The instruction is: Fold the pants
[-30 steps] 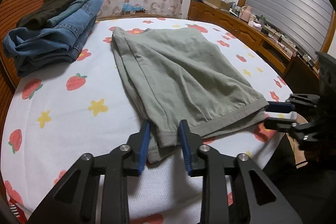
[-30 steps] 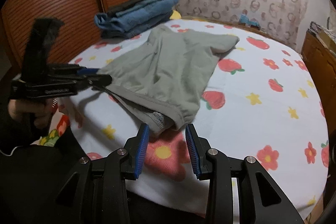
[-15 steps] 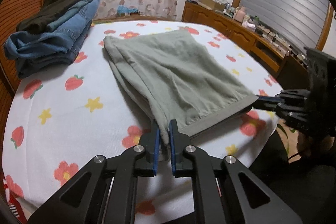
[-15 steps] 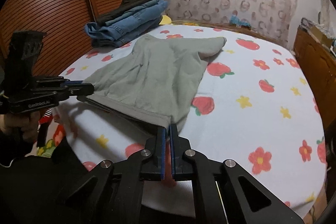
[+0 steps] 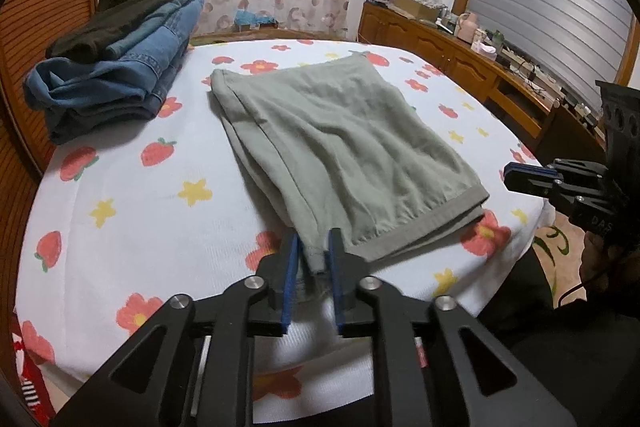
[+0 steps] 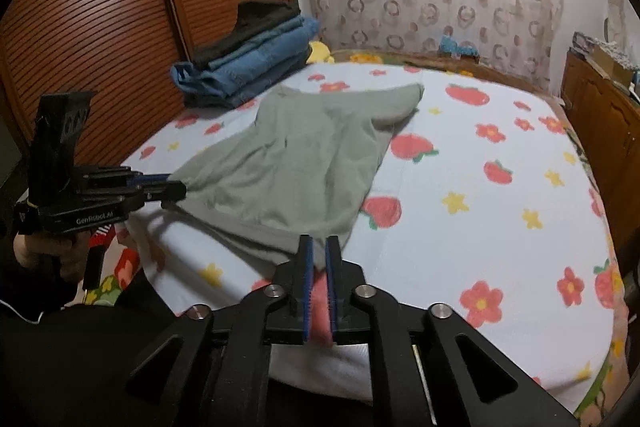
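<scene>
Both hand-held grippers reopened; right grip (image 6: 318, 259) unclear.

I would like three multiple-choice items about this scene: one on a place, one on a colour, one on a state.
1. Where is the jeans pile?
A. on the pants
B. on the floor
C. on the bed, beside the pants

2. What colour are the pants?
A. grey-green
B. red
C. white

3. How are the pants?
A. hanging in the air
B. folded, lying on the bed
C. rolled into a ball

Answers:
1 C: the pile sits on the bed with bare sheet between it and the pants.
2 A: the cloth is a dull grey-green all over.
3 B: layered edges show at the hem, and the pants rest on the sheet.
</scene>
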`<state>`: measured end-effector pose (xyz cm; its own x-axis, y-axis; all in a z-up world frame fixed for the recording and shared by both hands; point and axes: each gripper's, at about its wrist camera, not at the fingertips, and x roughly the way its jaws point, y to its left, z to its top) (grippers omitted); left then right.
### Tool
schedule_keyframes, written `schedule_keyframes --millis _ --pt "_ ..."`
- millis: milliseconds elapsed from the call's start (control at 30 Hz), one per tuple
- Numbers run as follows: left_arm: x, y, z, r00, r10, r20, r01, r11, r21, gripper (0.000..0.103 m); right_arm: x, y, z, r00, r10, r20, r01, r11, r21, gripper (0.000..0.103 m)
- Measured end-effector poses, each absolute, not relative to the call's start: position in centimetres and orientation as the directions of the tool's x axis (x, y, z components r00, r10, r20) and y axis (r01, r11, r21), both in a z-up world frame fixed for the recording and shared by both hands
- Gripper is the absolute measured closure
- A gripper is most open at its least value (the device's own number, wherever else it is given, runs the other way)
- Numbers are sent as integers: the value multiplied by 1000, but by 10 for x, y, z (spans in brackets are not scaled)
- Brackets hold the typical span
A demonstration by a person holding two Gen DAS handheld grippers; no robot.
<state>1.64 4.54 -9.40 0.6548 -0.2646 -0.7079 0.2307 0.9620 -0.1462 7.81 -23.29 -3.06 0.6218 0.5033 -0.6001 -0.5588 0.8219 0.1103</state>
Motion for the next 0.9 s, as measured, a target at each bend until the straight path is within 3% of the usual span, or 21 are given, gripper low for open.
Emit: schedule_keyframes --millis 67,100,300,600,767,900 --pt "19 46 -92 661 -258 -705 227 964 -140 58 81 -231 -30 629 495 -600 -553 827 102 81" --pt "21 47 -92 664 -254 -703 225 965 -136 55 83 -229 -31 631 489 -601 -548 830 100 77" --pt "47 50 -86 695 -248 -675 217 967 -132 55 97 -216 -42 618 480 -623 -543 834 104 76" --pt "100 56 -105 639 -208 -740 176 977 -123 66 114 -206 -49 626 451 -636 -522 848 88 75" --pt "93 59 -109 637 -211 -741 176 976 -127 95 116 -205 -55 618 450 -645 -521 848 92 75" --pt "77 64 -102 671 -190 -717 154 981 -116 96 118 -206 -58 613 450 -649 -517 850 101 75"
